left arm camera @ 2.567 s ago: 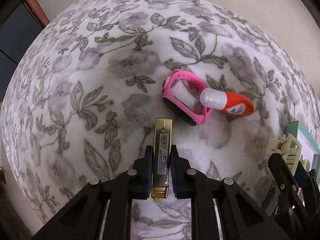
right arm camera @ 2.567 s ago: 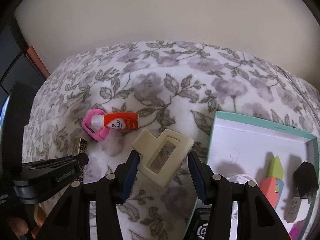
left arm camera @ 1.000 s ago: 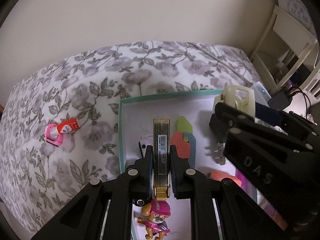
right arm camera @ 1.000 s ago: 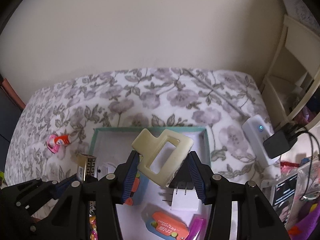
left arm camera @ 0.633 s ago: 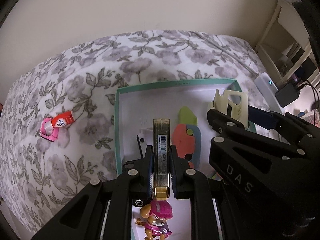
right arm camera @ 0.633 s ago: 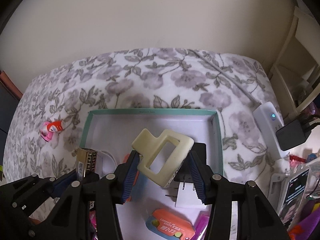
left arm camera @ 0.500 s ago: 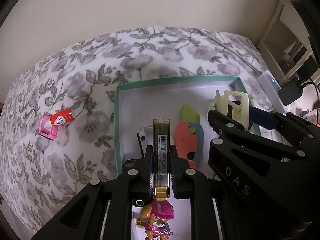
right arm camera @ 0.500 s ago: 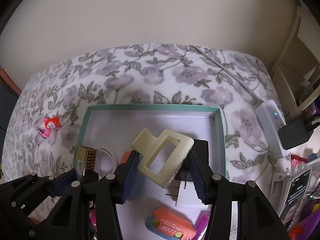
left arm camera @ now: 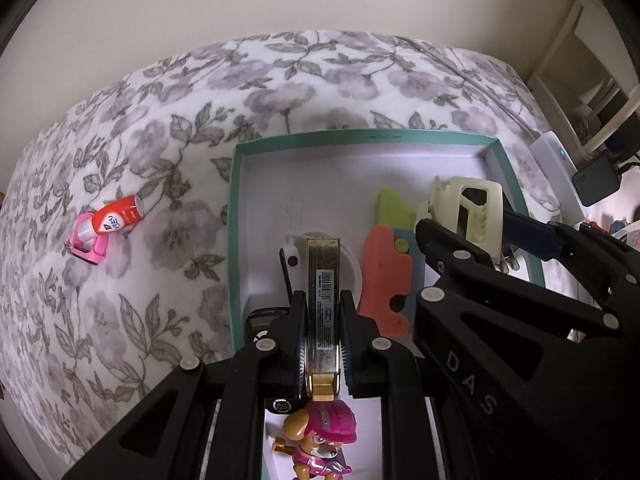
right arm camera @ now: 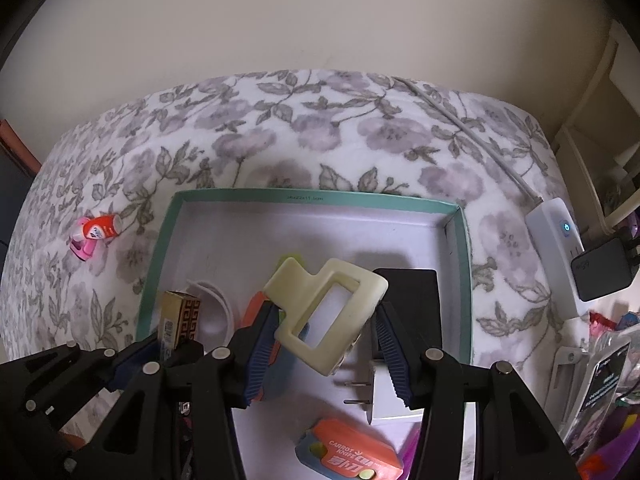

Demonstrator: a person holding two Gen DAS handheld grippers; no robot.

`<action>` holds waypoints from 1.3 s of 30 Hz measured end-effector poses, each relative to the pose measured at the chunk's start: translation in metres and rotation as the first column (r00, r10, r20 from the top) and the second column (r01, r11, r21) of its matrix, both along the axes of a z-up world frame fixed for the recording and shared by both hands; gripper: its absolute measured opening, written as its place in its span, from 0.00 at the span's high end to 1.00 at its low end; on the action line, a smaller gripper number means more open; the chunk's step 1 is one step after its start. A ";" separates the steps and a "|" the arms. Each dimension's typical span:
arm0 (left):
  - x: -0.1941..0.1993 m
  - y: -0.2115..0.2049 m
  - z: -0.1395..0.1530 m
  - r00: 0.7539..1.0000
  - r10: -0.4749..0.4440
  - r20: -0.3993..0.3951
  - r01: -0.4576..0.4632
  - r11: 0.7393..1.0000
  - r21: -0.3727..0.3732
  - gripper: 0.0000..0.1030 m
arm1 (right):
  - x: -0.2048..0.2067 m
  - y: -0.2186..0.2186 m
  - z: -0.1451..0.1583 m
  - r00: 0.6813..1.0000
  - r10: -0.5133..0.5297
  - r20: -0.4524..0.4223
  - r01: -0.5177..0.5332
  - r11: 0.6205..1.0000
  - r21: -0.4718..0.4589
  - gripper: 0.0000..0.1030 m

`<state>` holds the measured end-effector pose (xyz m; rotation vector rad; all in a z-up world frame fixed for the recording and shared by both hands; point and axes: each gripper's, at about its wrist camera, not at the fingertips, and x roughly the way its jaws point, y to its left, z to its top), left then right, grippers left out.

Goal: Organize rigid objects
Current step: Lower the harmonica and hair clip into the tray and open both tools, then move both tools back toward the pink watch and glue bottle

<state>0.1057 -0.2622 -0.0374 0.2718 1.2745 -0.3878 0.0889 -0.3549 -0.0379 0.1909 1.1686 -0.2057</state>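
My left gripper (left arm camera: 323, 304) is shut on a slim gold box (left arm camera: 322, 280) with a barcode label, held over the teal-rimmed white box (left arm camera: 360, 136). The gold box (right arm camera: 179, 316) also shows at the lower left of the right wrist view. My right gripper (right arm camera: 326, 332) is shut on a cream hair claw clip (right arm camera: 326, 316), hanging tilted above the same teal box (right arm camera: 312, 197). In the left wrist view the clip (left arm camera: 464, 208) sits at the right. A pink band with an orange bottle (left arm camera: 107, 222) lies on the floral blanket to the left.
The box holds an orange and green carrot toy (left arm camera: 390, 264), a white plug adapter (right arm camera: 384, 392), a black block (right arm camera: 406, 288), an orange case (right arm camera: 352, 454) and a pink puppy figure (left arm camera: 320, 436). A white power strip (right arm camera: 558, 248) with a black charger lies right of it.
Both grippers have sunk closer to the teal box, which now looks larger in both views. Each still holds its object.
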 end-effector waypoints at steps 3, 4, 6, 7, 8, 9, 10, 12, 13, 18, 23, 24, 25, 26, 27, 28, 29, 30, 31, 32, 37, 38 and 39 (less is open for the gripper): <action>0.001 0.001 0.001 1.000 0.007 -0.002 -0.007 1.000 -0.001 0.84 | 0.000 0.001 0.002 1.000 -0.002 -0.002 0.002 1.000 -0.014 0.46; 0.001 0.002 0.002 1.000 0.009 -0.003 -0.009 1.000 -0.006 0.83 | 0.000 0.001 0.003 1.000 -0.002 0.001 0.002 1.000 -0.018 0.45; 0.002 0.002 0.003 1.000 0.009 -0.010 -0.009 1.000 -0.019 0.80 | -0.001 0.000 0.007 1.000 -0.002 0.013 0.003 1.000 -0.020 0.39; 0.002 0.003 0.005 1.000 0.011 -0.008 -0.011 1.000 -0.024 0.77 | -0.001 0.000 0.009 1.000 -0.004 0.020 0.004 1.000 -0.021 0.38; 0.002 0.003 0.007 1.000 0.012 -0.003 -0.012 1.000 -0.025 0.75 | -0.002 -0.001 0.012 1.000 -0.005 0.026 0.005 1.000 -0.025 0.38; 0.002 0.003 0.009 1.000 0.011 0.003 -0.011 1.000 -0.025 0.70 | -0.002 -0.001 0.014 0.999 -0.006 0.031 0.007 1.000 -0.030 0.38; 0.003 0.003 0.011 1.000 0.012 0.009 -0.011 1.000 -0.026 0.68 | -0.002 -0.001 0.017 0.999 -0.009 0.037 0.010 0.999 -0.035 0.38; 0.004 0.006 0.017 1.000 0.018 0.018 -0.017 0.999 -0.034 0.63 | -0.003 -0.002 0.024 0.998 -0.015 0.056 0.018 0.999 -0.043 0.38; 0.004 0.007 0.019 1.000 0.021 0.020 -0.020 0.999 -0.037 0.62 | -0.004 -0.002 0.027 0.998 -0.019 0.066 0.022 0.999 -0.046 0.38; 0.012 0.019 0.035 0.997 0.061 0.048 -0.058 0.996 -0.065 0.46 | -0.009 -0.004 0.051 0.991 -0.036 0.131 0.044 0.997 -0.062 0.38; 0.023 0.039 0.048 0.988 0.140 0.064 -0.134 0.986 -0.098 0.31 | -0.013 -0.007 0.070 0.981 -0.057 0.187 0.072 0.995 -0.076 0.32; 0.026 0.043 0.050 0.986 0.154 0.070 -0.147 0.984 -0.099 0.31 | -0.014 -0.008 0.072 0.979 -0.061 0.196 0.076 0.995 -0.069 0.32; 0.029 0.049 0.052 0.982 0.173 0.080 -0.165 0.981 -0.098 0.30 | -0.014 -0.009 0.073 0.978 -0.063 0.201 0.077 0.995 -0.064 0.32; 0.031 0.053 0.054 0.978 0.189 0.089 -0.180 0.979 -0.097 0.30 | -0.014 -0.009 0.075 0.977 -0.065 0.205 0.079 0.995 -0.059 0.32; 0.033 0.057 0.055 0.974 0.204 0.096 -0.195 0.976 -0.096 0.27 | -0.014 -0.009 0.075 0.976 -0.066 0.207 0.080 0.995 -0.057 0.29; 0.036 0.062 0.057 0.969 0.222 0.105 -0.212 0.973 -0.095 0.20 | -0.014 -0.009 0.075 0.976 -0.067 0.209 0.081 0.995 -0.056 0.26; 0.038 0.068 0.059 0.963 0.242 0.115 -0.232 0.968 -0.096 0.19 | -0.014 -0.009 0.075 0.975 -0.067 0.211 0.080 0.995 -0.055 0.22; 0.040 0.072 0.061 0.958 0.259 0.123 -0.248 0.964 -0.098 0.18 | -0.013 -0.008 0.075 0.975 -0.065 0.211 0.078 0.996 -0.053 0.21; 0.043 0.078 0.062 0.952 0.276 0.129 -0.265 0.959 -0.100 0.18 | -0.012 -0.007 0.074 0.976 -0.063 0.209 0.075 0.996 -0.051 0.21; 0.045 0.085 0.064 0.946 0.295 0.132 -0.283 0.954 -0.101 0.18 | -0.012 -0.006 0.074 0.976 -0.061 0.209 0.072 0.996 -0.049 0.21; 0.056 0.113 0.066 0.920 0.369 0.136 -0.357 0.928 -0.106 0.12 | -0.008 0.000 0.070 0.977 -0.060 0.205 0.068 0.997 -0.031 0.19; 0.057 0.118 0.066 0.915 0.381 0.134 -0.369 0.923 -0.107 0.10 | -0.007 0.002 0.069 0.976 -0.061 0.207 0.068 0.997 -0.023 0.15; 0.059 0.123 0.065 0.910 0.393 0.132 -0.381 0.918 -0.110 0.09 | -0.006 0.003 0.068 0.976 -0.060 0.209 0.065 0.998 -0.014 0.09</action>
